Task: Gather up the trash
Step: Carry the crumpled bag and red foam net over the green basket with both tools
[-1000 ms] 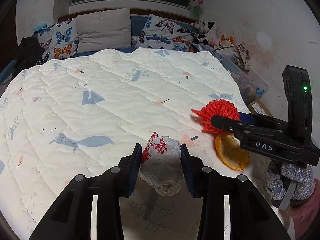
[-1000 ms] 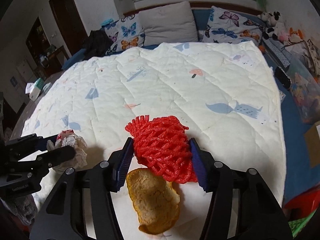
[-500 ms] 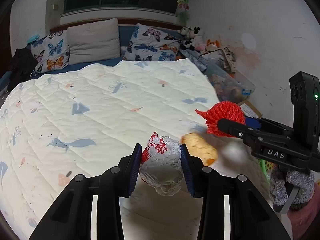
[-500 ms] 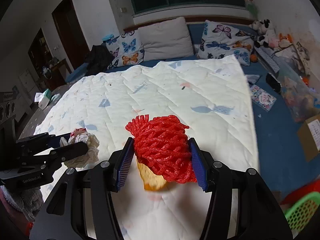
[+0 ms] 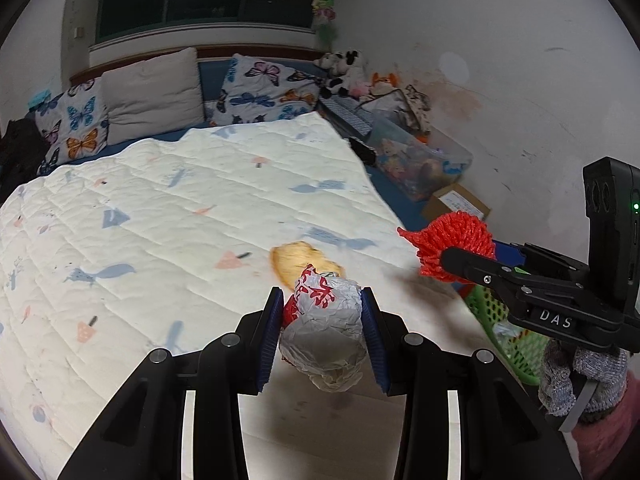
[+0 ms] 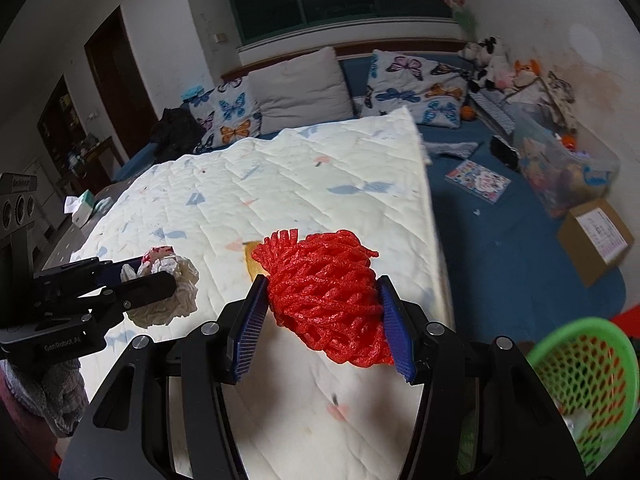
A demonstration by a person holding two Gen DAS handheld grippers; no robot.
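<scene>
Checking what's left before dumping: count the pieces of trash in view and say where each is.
3. Crumpled wrapper clamped by the left gripper; red foam net clamped by the right gripper; orange peel lying on the quilt. The green basket may hide more.

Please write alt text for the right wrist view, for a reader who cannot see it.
The right tool grips a red foam net above a white quilted bed. At left, the left tool holds crumpled paper; a green basket stands at lower right.
</scene>
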